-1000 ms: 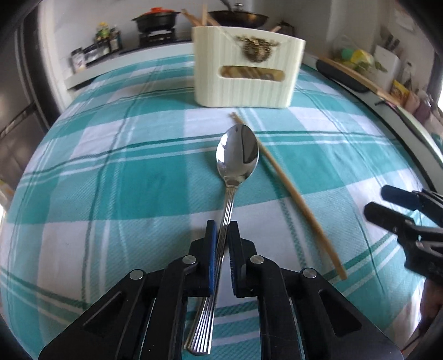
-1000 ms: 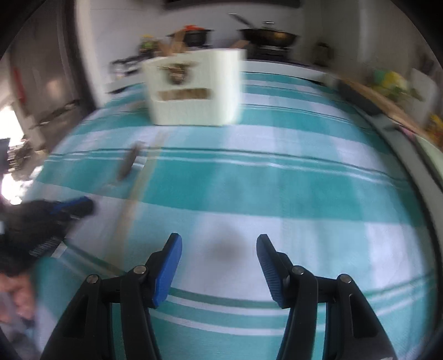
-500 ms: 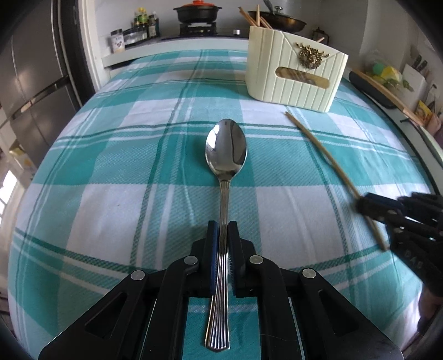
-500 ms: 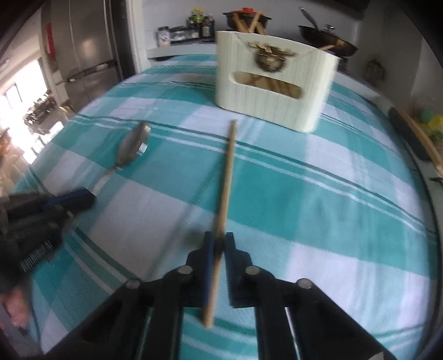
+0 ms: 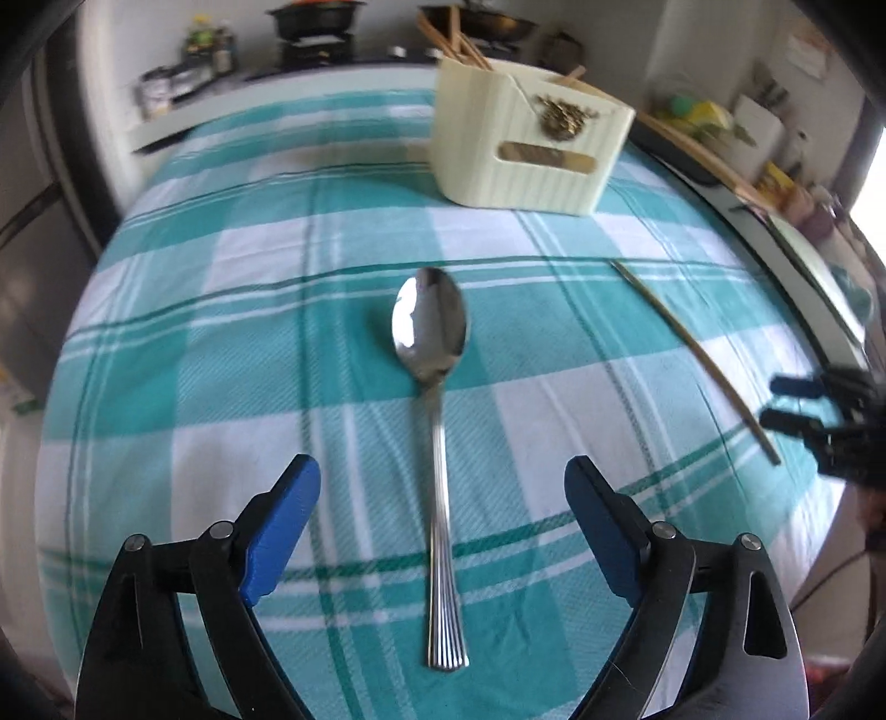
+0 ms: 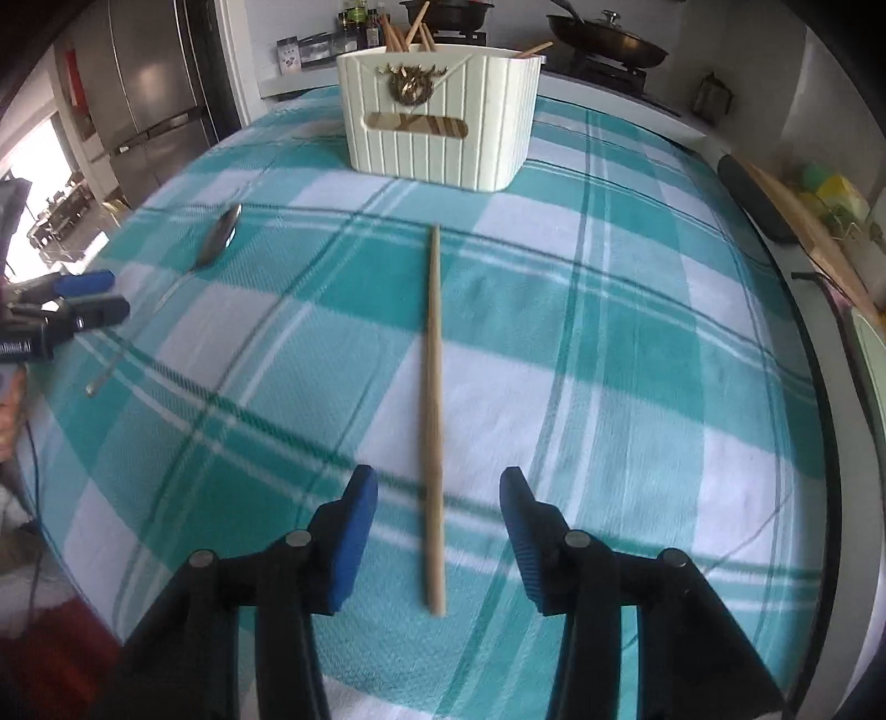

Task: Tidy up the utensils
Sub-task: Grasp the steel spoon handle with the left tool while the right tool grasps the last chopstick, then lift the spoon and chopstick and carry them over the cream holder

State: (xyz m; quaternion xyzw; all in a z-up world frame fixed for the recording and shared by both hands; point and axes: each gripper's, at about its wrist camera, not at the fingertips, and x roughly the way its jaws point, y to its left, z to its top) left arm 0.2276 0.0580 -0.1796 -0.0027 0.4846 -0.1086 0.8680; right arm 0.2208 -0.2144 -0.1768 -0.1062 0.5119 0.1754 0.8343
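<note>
On the left, the left gripper is seen with its blue fingers spread wide and released; they have just been opening. The spoon lies between them on the surface, touched by neither finger, its handle towards the camera and its bowl pointing away. The surface is covered by a teal and white checked cloth. Behind the spoon and a little to the right, a cream holder stands upright on the cloth, with wooden chopsticks sticking up out of it.

Further right, a single wooden chopstick lies flat on the cloth, well apart from the spoon. It is seen lengthways between the fingers of the right gripper, with a clear gap on each side, so it is not gripped. These fingers have also just been opening and stand released, less wide than the left pair. The chopstick's thin end points towards the holder, without reaching it. Beyond the surface, a fridge is seen at the left of the right wrist view and a pan on a stove at the back.
</note>
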